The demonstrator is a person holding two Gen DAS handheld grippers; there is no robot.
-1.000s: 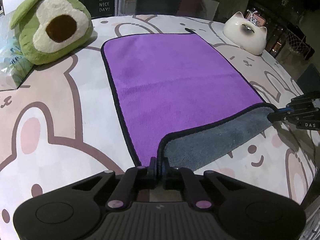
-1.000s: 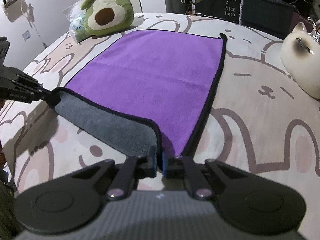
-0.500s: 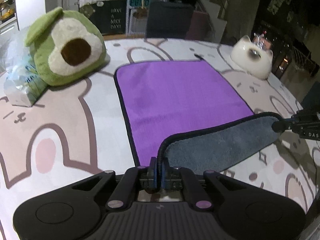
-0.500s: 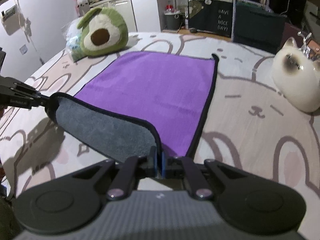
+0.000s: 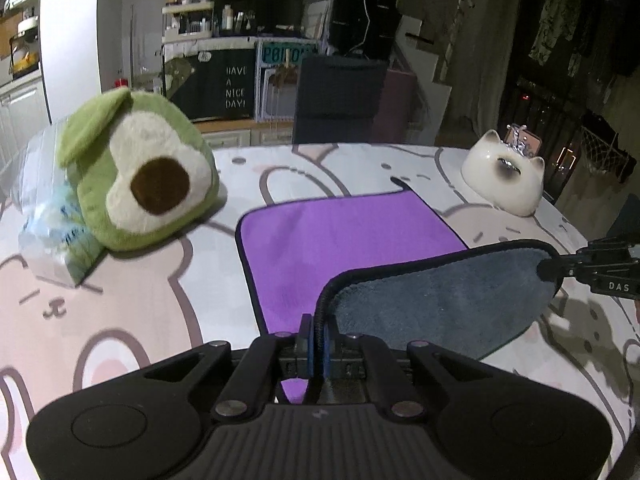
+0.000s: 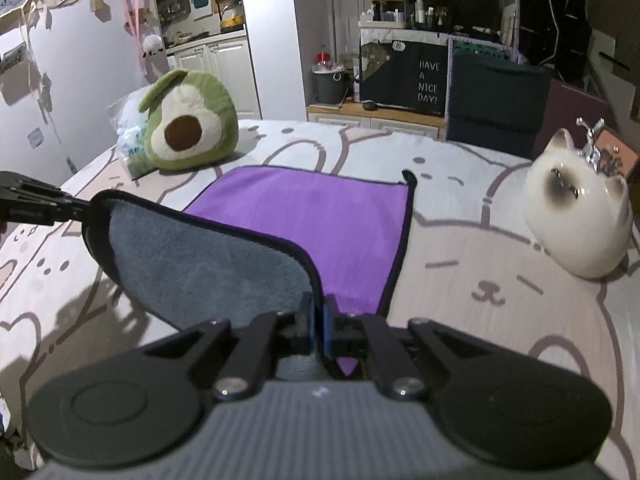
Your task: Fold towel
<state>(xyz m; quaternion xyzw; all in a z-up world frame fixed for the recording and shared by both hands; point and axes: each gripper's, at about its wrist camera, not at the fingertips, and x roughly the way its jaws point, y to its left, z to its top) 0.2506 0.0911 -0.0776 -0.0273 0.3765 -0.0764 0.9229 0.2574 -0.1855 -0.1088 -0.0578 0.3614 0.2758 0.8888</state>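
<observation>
Towel point(image 5: 344, 236) lies on the bunny tablecloth point(image 5: 120, 300). Left gripper point(image 5: 316, 344) and right gripper point(image 6: 318, 330) pinch its near corners, now lifted higher, gray side showing. The fold is starting.

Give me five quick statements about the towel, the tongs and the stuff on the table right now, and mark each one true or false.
1. Both the left tongs and the right tongs are shut on the towel. True.
2. The towel's lifted underside is grey. True.
3. The avocado plush sits on top of the towel. False: it sits on the tablecloth, beyond the towel's far left corner.
4. The towel lies fully flat. False: its near edge is raised off the table, while its far part lies flat.
5. The cat figurine stands to the right of the towel. True.
</observation>
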